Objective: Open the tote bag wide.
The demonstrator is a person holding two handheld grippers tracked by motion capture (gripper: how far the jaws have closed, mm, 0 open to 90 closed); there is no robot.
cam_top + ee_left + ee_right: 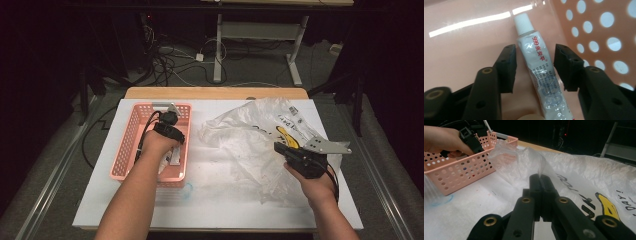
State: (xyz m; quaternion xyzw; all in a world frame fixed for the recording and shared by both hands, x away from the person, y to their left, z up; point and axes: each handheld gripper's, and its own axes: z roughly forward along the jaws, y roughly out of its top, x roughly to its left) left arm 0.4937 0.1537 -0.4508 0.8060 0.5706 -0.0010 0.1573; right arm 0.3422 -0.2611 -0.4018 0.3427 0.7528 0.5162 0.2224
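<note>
L gripper [534, 67] jaws apart, R gripper [540, 181] jaws closed

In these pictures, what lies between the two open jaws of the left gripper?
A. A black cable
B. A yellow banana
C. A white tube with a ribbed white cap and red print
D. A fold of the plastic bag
C: the left gripper view shows the left gripper with its jaws apart on either side of the white tube, which lies on the floor of the pink basket and is not yet clamped.
</note>
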